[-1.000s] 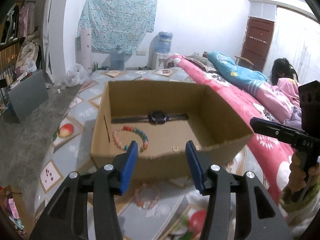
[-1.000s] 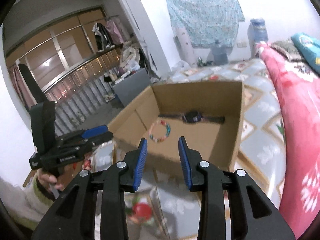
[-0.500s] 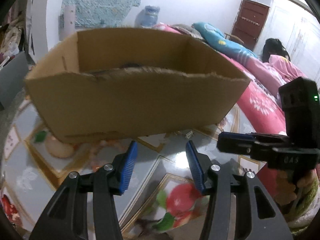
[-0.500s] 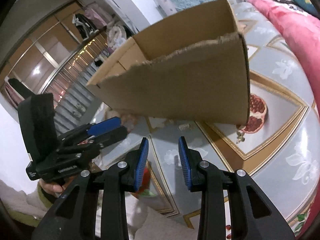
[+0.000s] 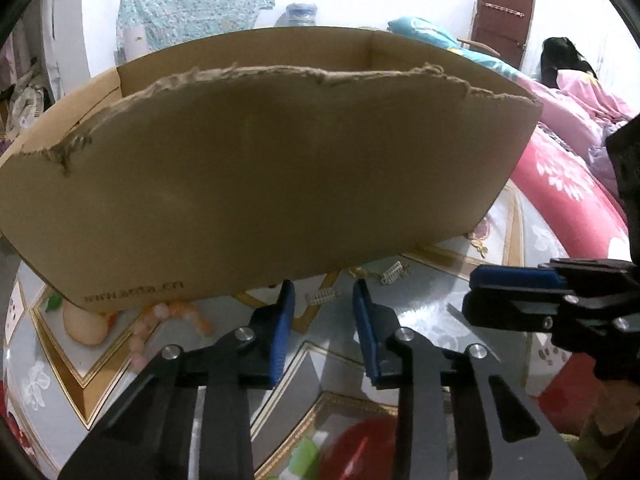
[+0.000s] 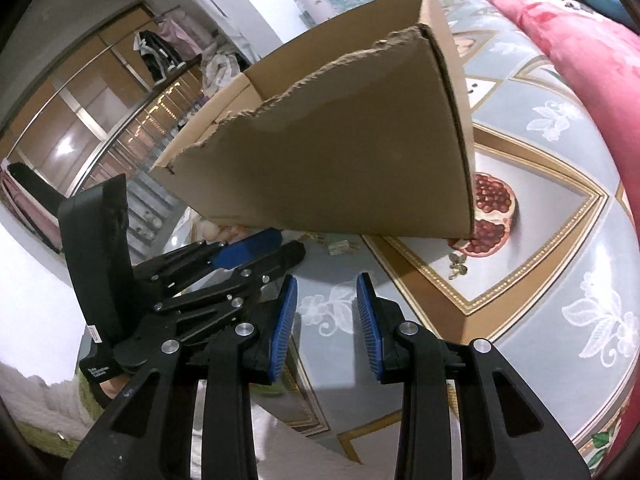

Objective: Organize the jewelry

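A small white hair clip (image 5: 322, 297) lies on the patterned mat just in front of the cardboard box (image 5: 260, 184). My left gripper (image 5: 322, 300) is low over the mat, its jaws closing with the clip between the blue tips, not pressed. A second white clip (image 5: 394, 272), a pink bead bracelet (image 5: 168, 318) and a gold earring (image 5: 480, 246) also lie along the box's foot. My right gripper (image 6: 326, 308) hovers over bare mat, open, nothing between its pads. The earring (image 6: 458, 268) sits to its right. The box's inside is hidden.
The box's torn front wall (image 6: 360, 140) stands close ahead of both grippers. The right gripper (image 5: 516, 292) is beside the left one (image 6: 256, 252), nearly touching. A pink quilt (image 5: 568, 184) borders the mat on the right, with a person (image 5: 564, 56) lying beyond it.
Both grippers have sunk from above the box to just over the mat in front of it, so the box's contents are out of sight. The left jaws have narrowed.
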`<action>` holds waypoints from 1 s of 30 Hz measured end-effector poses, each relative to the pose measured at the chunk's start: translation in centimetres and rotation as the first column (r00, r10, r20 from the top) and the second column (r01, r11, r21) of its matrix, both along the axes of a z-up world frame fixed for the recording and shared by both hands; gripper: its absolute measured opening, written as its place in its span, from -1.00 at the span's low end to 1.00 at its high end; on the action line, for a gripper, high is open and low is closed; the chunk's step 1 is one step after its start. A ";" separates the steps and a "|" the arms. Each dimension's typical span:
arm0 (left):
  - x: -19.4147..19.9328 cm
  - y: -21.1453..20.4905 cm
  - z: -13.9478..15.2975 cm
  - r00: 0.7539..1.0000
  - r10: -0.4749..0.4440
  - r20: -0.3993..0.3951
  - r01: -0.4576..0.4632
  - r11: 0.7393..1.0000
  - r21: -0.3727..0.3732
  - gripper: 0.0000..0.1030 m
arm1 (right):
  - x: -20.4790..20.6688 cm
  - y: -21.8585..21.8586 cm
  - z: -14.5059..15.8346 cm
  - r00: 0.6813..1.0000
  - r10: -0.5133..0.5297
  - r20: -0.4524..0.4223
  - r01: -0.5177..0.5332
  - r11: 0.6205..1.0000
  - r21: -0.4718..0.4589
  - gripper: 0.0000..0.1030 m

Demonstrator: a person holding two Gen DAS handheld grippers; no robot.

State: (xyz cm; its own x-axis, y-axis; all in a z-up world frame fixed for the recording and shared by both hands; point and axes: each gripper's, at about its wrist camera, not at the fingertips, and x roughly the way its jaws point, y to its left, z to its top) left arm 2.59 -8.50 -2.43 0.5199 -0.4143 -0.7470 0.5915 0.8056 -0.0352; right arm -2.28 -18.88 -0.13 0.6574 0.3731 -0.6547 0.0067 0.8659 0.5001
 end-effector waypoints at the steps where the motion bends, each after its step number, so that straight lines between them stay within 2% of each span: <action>1: 0.0 -0.2 0.0 1.000 0.006 0.008 -0.006 1.000 0.003 -0.51 | 0.0 0.0 0.0 1.000 -0.002 0.000 0.002 1.000 0.000 -0.39; 5: -0.4 -0.6 -0.4 0.998 0.026 0.050 -0.028 0.999 0.033 -0.57 | -0.1 0.2 -0.1 1.000 -0.010 0.002 0.010 1.000 0.000 -0.39; 10: -0.7 -0.8 -0.5 0.997 0.026 0.072 -0.030 0.998 0.050 -0.87 | -0.8 -0.2 -0.3 1.000 -0.020 0.007 0.020 1.000 0.000 -0.39; 20: -1.2 0.0 -0.3 0.998 0.014 0.059 -0.016 0.999 0.040 -0.91 | -1.7 -0.1 0.0 0.999 -0.037 0.017 0.037 0.999 -0.002 -0.39; 30: -1.6 0.9 -0.3 0.999 0.012 0.049 -0.013 1.000 0.026 -0.91 | -0.7 0.6 1.2 0.998 -0.032 0.047 0.032 0.999 -0.001 -0.39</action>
State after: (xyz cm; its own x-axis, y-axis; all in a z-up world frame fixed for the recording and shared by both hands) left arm 1.01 -7.64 -2.77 0.5608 -0.3885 -0.7312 0.5820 0.8131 0.0144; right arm -2.94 -18.23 1.10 0.6992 0.3501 -0.6234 0.0112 0.8664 0.4992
